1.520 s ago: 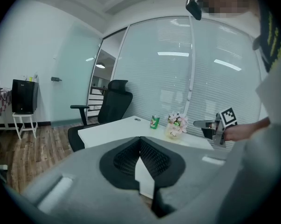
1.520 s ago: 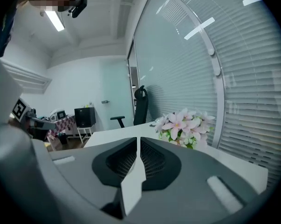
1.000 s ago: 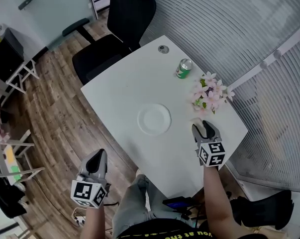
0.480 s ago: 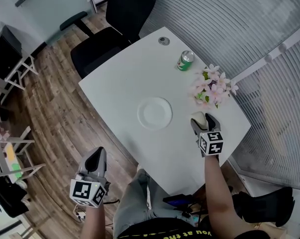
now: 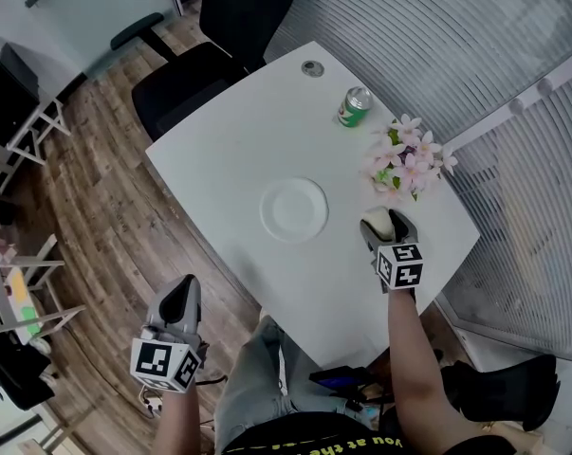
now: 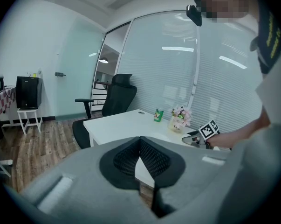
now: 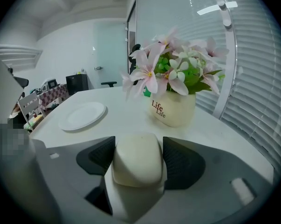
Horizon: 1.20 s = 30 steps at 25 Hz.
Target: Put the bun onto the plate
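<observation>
Bun: [image 7: 136, 160] lies on counter [image 5: 238, 150] just in front of flower pot [image 7: 173, 108], well apart from plate [image 5: 293, 209]; not lifted yet.
Right tongs: [image 5: 386, 227] jaws have just been opening wide to straddle the bun; bun sits between the pads, no squeeze seen, so released.
Left tongs: [image 6: 140, 155] clenched on nothing, off the counter edge; likely parked, one hand is enough.
View gap: right gripper view shows how the pads flank the bun; head view shows the route to the plate.

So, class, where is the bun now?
In the right gripper view the bun sits on the table between the right tool's jaws, which have just been opening, near the flower pot.
</observation>
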### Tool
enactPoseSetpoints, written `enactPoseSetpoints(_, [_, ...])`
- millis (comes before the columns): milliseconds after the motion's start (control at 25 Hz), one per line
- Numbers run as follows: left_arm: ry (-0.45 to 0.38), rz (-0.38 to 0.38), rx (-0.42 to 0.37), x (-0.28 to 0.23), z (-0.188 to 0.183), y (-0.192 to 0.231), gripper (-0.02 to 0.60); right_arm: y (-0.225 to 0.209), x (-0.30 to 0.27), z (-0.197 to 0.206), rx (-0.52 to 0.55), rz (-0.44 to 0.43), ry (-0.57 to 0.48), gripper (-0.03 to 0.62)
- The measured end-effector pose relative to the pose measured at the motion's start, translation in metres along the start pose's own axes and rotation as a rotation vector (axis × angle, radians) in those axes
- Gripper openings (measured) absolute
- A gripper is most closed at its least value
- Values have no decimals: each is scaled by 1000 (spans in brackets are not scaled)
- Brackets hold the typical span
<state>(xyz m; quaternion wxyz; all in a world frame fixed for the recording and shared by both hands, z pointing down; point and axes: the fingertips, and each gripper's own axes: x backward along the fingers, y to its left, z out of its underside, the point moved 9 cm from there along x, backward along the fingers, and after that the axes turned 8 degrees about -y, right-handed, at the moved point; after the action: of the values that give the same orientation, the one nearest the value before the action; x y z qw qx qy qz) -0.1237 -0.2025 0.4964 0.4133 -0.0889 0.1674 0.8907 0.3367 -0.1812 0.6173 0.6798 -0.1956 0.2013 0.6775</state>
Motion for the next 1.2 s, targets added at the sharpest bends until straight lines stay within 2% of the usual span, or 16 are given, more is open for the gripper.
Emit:
enactPoseSetpoints(360, [-8, -9, -11, 1, -2, -1, 3, -2, 0, -2, -1, -3, 33, 324])
enactPoseSetpoints(800, [-27, -4, -8, 5, -5, -5, 3, 0, 13, -7, -55, -15, 24, 322])
enactPoseSetpoints(1200, [-51, -3, -12, 13, -12, -8, 3, 6, 30, -24, -37, -44, 5, 321])
